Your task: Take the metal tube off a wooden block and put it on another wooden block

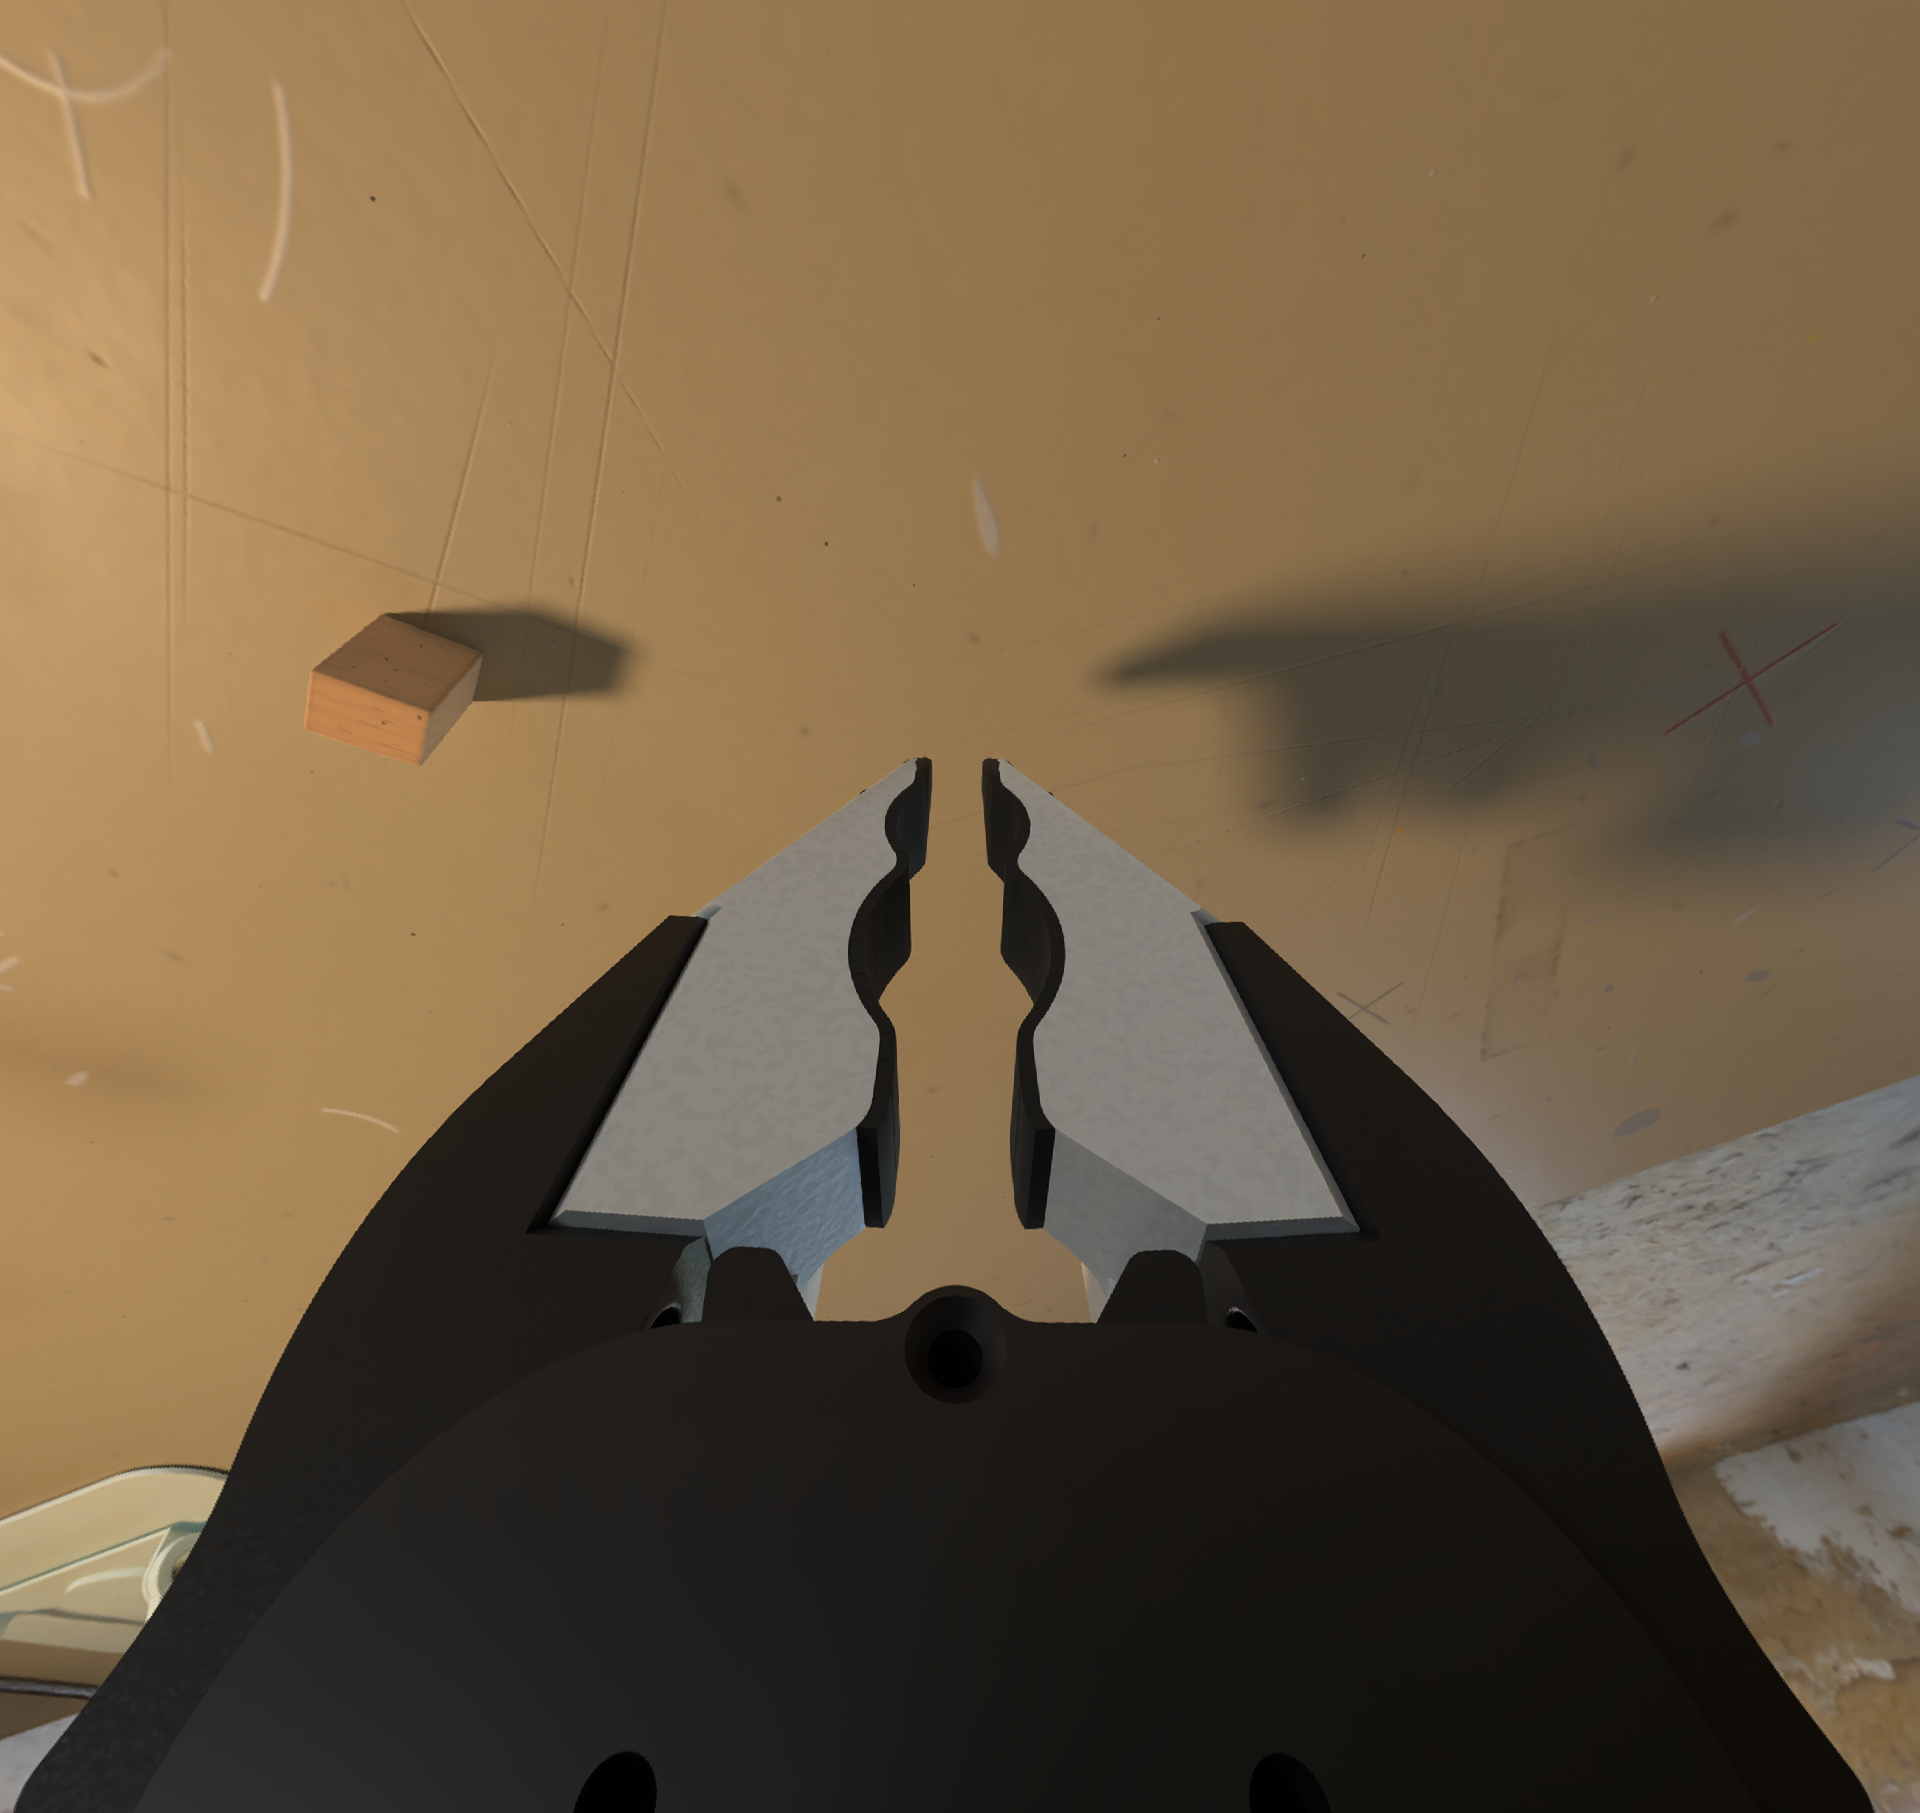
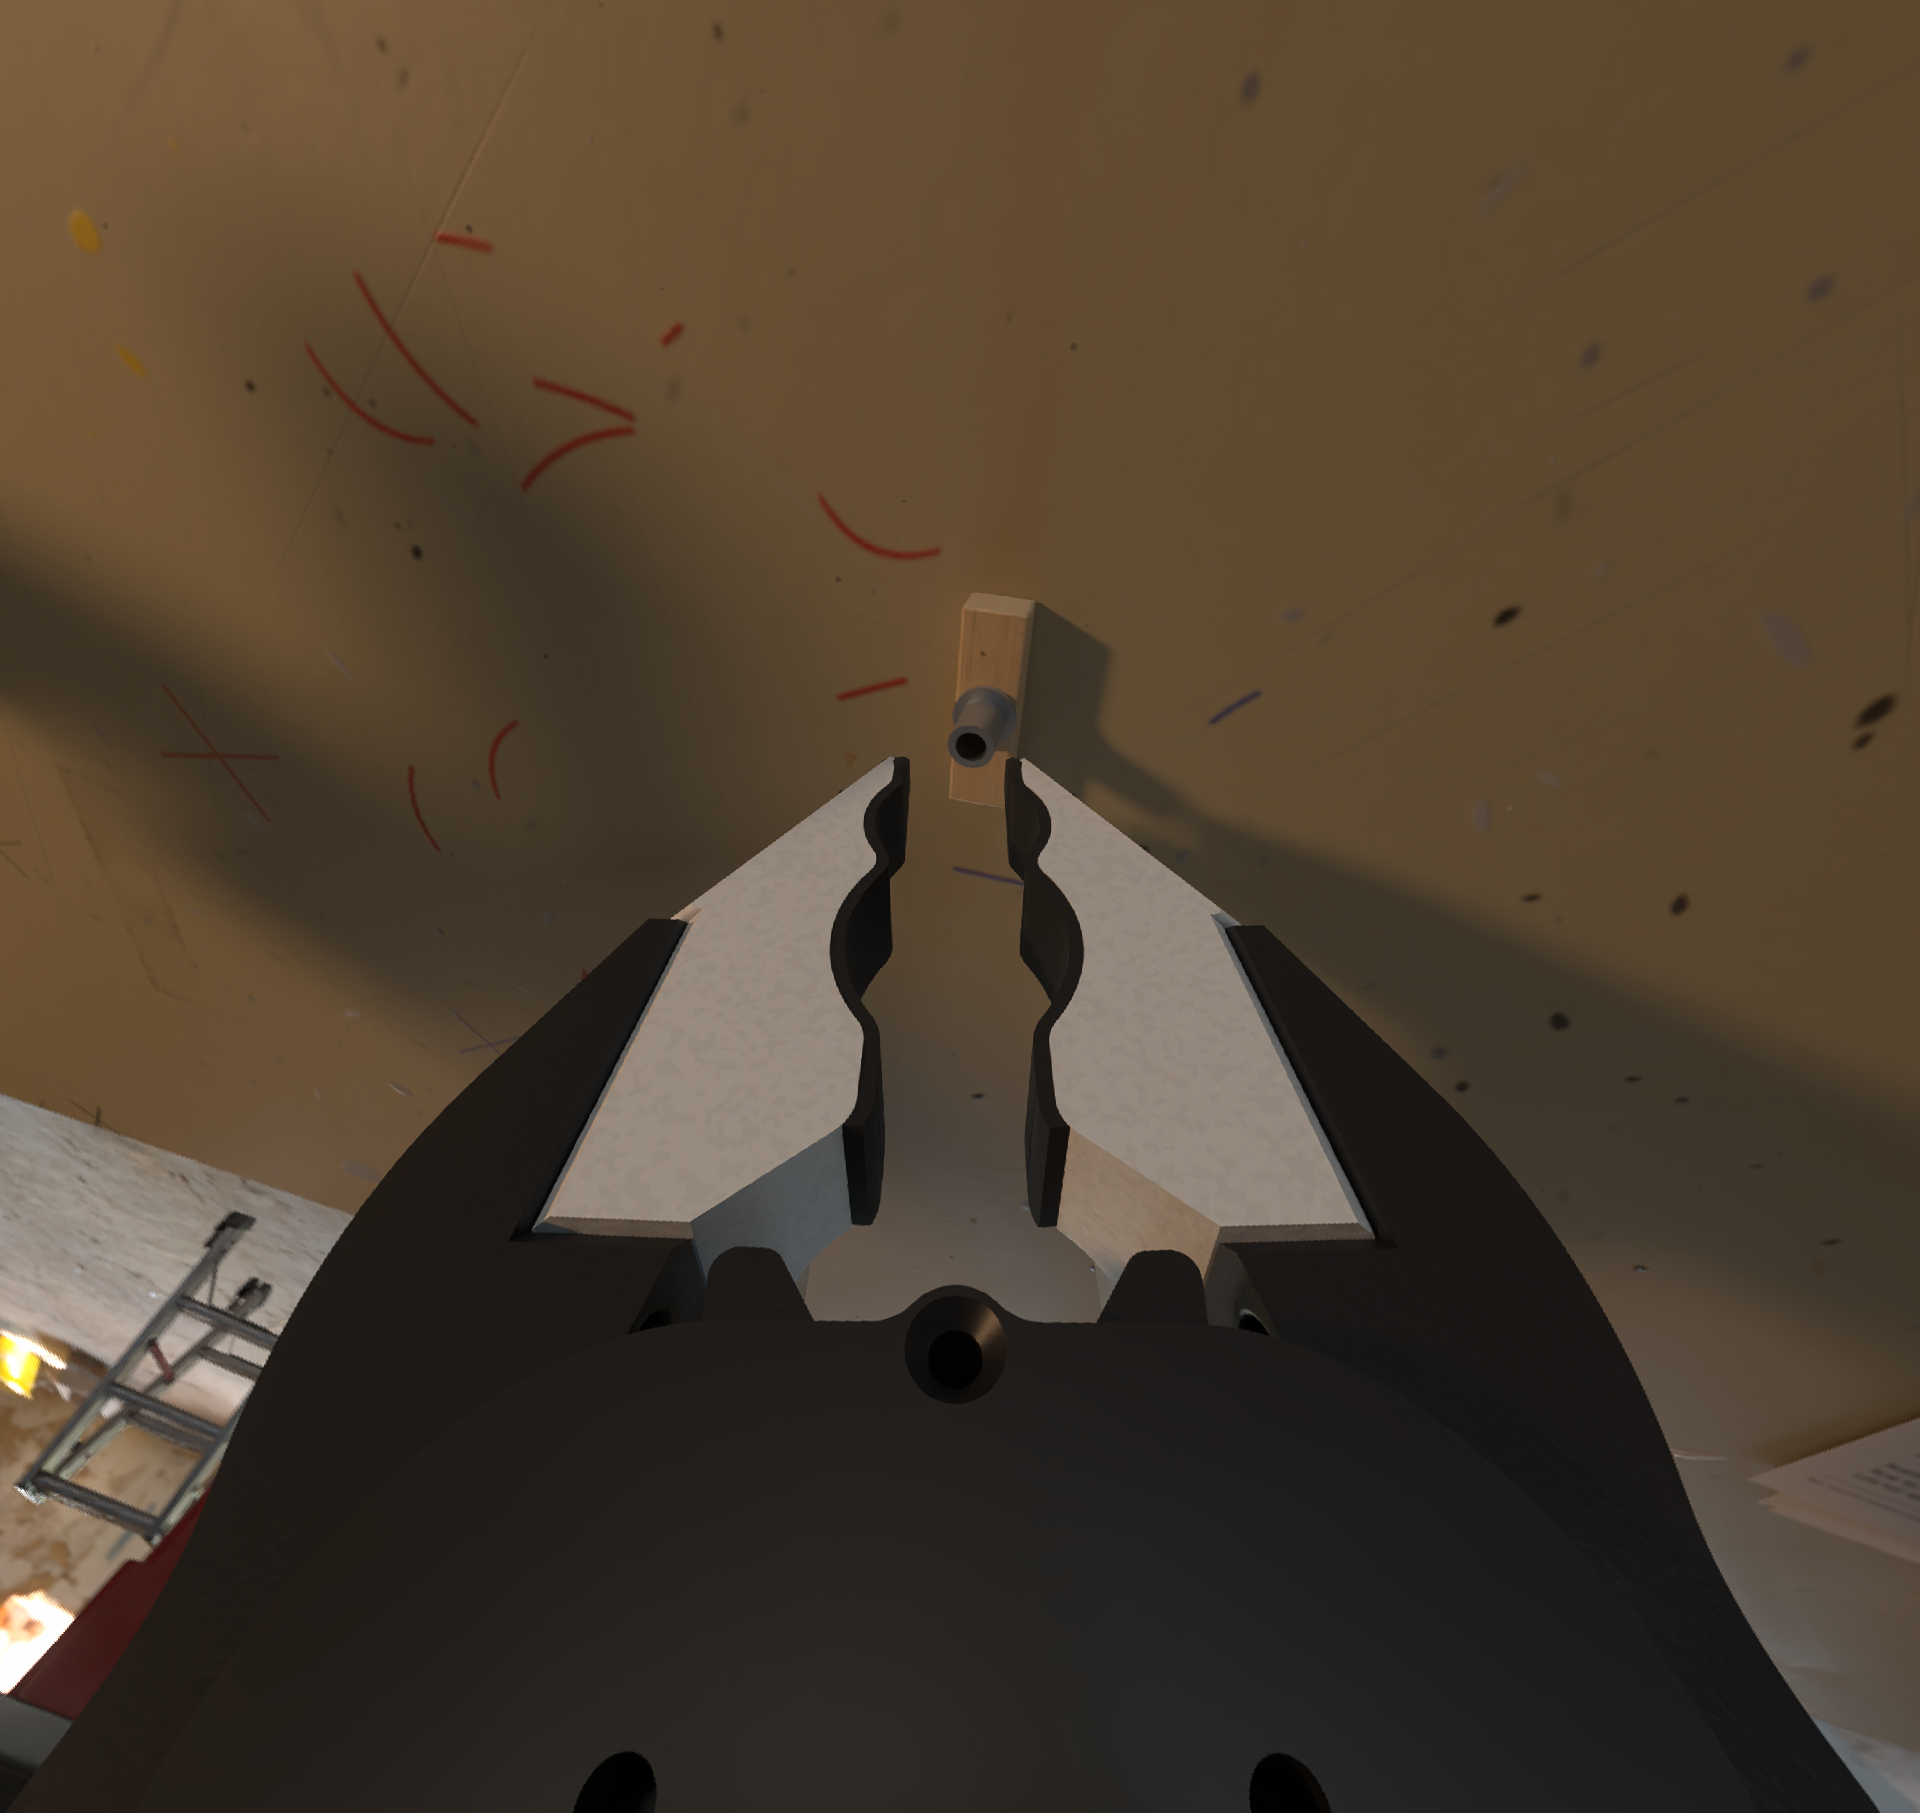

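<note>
In the right wrist view a short grey metal tube (image 2: pixel 978 730) stands upright on a long pale wooden block (image 2: pixel 994 667) lying on the tan table. Its open end faces the camera. My right gripper (image 2: pixel 956 768) hovers above it, open and empty, with the tube just beyond the gap between the fingertips. In the left wrist view a second, squarer wooden block (image 1: pixel 391 688) lies bare on the table, ahead and to the left of my left gripper (image 1: pixel 956 766). The left gripper is empty, its jaws a narrow gap apart.
The table (image 1: pixel 1039 309) is scratched, with red pen marks (image 2: pixel 416 381). Its edge shows at lower right in the left wrist view, with pale floor (image 1: pixel 1766 1296) beyond. A ladder (image 2: pixel 156 1389) stands off the table's lower left and papers (image 2: pixel 1860 1493) lie at lower right.
</note>
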Motion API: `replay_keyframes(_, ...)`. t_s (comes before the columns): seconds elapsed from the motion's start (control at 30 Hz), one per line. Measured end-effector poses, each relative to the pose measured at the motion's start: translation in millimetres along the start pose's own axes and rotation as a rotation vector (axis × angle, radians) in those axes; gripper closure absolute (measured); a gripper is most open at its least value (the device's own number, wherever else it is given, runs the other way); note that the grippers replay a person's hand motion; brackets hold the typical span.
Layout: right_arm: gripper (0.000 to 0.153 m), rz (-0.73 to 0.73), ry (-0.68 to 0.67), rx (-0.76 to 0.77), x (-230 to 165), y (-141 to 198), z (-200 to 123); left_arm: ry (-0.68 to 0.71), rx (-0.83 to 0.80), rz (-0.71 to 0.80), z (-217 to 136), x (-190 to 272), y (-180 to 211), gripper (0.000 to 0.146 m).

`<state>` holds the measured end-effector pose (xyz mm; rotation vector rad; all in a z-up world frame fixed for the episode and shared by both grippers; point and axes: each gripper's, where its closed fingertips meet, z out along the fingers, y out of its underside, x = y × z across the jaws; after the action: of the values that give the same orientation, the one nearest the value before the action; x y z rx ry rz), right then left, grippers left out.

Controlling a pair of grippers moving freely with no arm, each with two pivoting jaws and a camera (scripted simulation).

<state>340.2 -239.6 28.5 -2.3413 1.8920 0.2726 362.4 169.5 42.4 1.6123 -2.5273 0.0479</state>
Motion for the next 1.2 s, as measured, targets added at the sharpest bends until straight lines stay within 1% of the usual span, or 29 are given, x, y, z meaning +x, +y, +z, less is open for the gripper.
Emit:
replay_keyframes(0.17,0.138,-0.040,0.005,-0.026,0.0,4.0,0.4,0.032,-0.002,-0.028,0.4,2.2,1.7,0.138)
replay_keyframes(0.3,0.140,-0.035,0.021,-0.030,-0.1,5.8,0.9,0.002,-0.020,-0.009,0.9,4.6,5.1,0.137)
replay_keyframes(0.4,0.139,-0.033,0.016,-0.037,-3.0,7.3,1.3,-0.004,-0.039,0.016,1.2,9.5,8.6,0.134)
replay_keyframes(0.5,0.135,-0.045,0.041,-0.040,-1.1,7.7,1.2,-0.019,-0.049,0.030,1.0,9.6,10.3,0.131)
replay_keyframes(0.63,0.129,-0.043,0.072,-0.025,2.3,3.7,3.5,0.085,-0.046,0.039,-7.8,15.3,13.4,0.128)
replay_keyframes(0.7,0.127,-0.022,0.089,-0.037,4.3,2.8,7.8,0.125,0.005,0.041,-18.9,15.2,12.2,0.128)
replay_keyframes(0.77,0.129,-0.017,0.128,-0.048,7.0,2.6,8.7,0.139,0.052,0.054,-32.4,11.2,13.7,0.128)
replay_keyframes(0.83,0.136,-0.020,0.119,-0.050,6.4,2.9,8.8,0.169,0.098,0.055,-48.2,8.5,17.1,0.127)
replay_keyframes(0.9,0.137,-0.016,0.112,-0.049,5.9,3.1,8.8,0.185,0.168,0.042,-65.3,4.8,18.5,0.127)
replay_keyframes(0.97,0.138,-0.020,0.109,-0.046,5.8,2.8,8.8,0.183,0.251,0.062,-84.5,2.2,18.4,0.129)
replay_keyframes(1.07,0.139,-0.010,0.105,-0.029,6.1,1.5,8.7,0.145,0.407,0.104,-117.4,-4.8,16.7,0.130)
replay_keyframes(1.2,0.138,0.038,0.095,-0.046,5.8,2.3,9.1,0.024,0.679,0.105,-169.0,-27.9,11.4,0.134)
